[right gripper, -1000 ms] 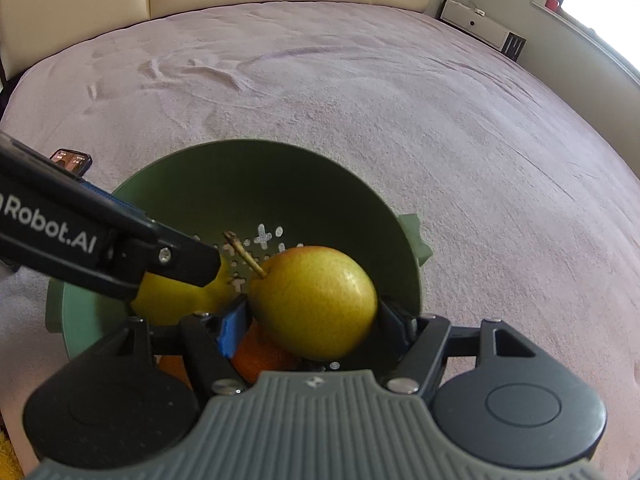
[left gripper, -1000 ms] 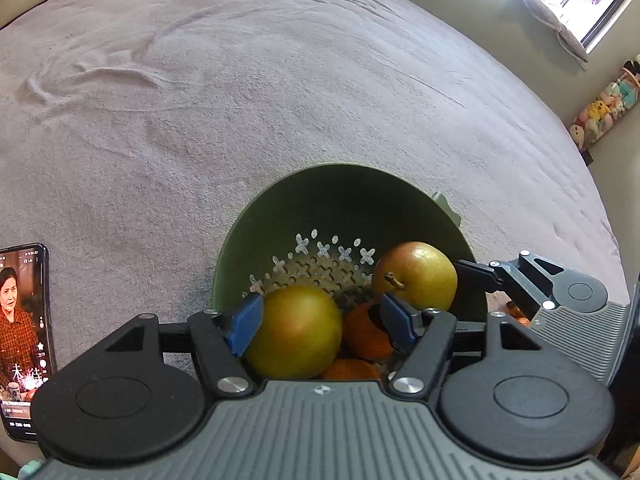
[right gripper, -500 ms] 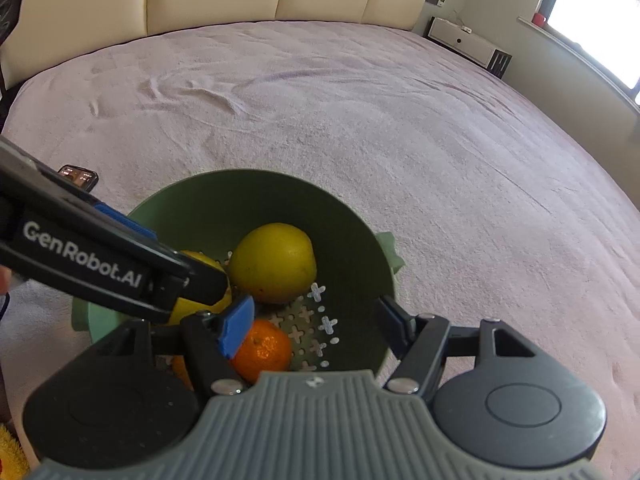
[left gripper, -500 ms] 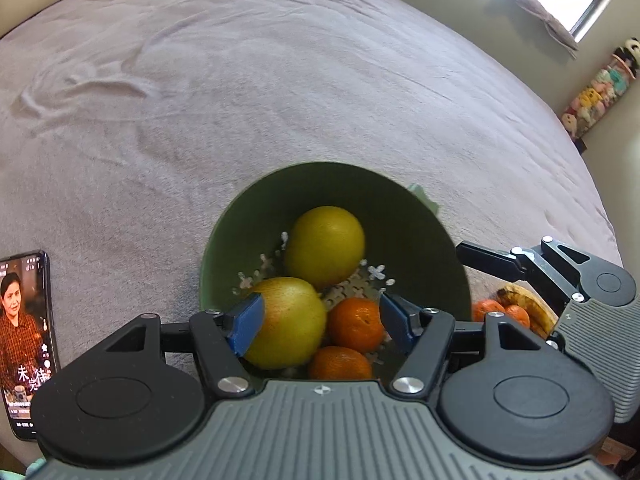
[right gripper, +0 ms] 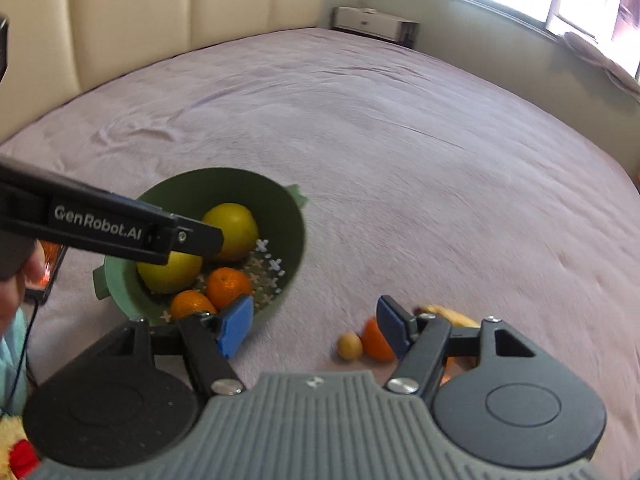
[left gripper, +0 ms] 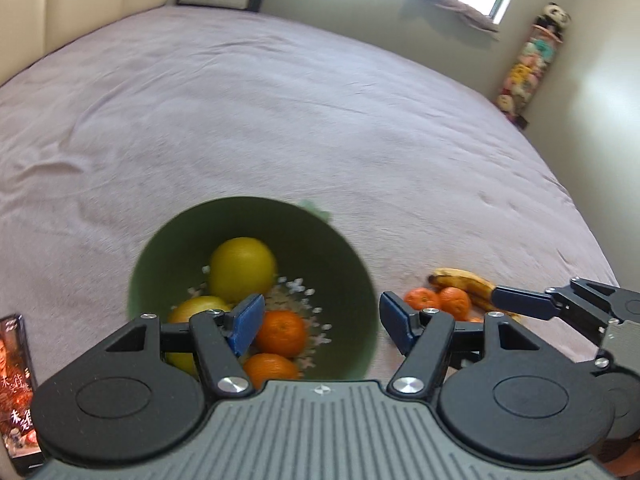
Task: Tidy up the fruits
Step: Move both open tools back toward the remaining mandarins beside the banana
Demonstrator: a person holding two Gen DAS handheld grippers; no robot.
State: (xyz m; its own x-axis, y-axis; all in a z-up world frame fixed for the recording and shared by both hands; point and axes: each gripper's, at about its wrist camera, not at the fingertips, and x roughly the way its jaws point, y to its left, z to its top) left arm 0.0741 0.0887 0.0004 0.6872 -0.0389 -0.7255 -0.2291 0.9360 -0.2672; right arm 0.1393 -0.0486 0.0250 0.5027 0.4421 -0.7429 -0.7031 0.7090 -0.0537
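A green colander bowl (left gripper: 340, 248) (right gripper: 288, 216) sits on the mauve bed cover. It holds two yellow pears (left gripper: 242, 268) (right gripper: 234, 226) and two oranges (left gripper: 280, 332) (right gripper: 228, 286). My left gripper (left gripper: 320, 320) is open and empty, above the bowl's near right rim. My right gripper (right gripper: 312, 328) is open and empty, to the right of the bowl over the cover. Loose fruit lies right of the bowl: oranges (left gripper: 452, 300) (right gripper: 374, 342), a spotted banana (left gripper: 464, 280) (right gripper: 448, 314), and a small tan fruit (right gripper: 349, 346).
A phone (left gripper: 16, 384) with a lit screen lies at the left by the bed edge. A cream headboard (right gripper: 180, 12) stands at the back. A low cabinet (right gripper: 372, 22) and a window are beyond the bed. Plush toys (left gripper: 528, 64) stand in the corner.
My right gripper opened and dropped its pear into the bowl. My left gripper let go of its pear too. Both grippers rose and drew back right, bringing the loose fruit into view.
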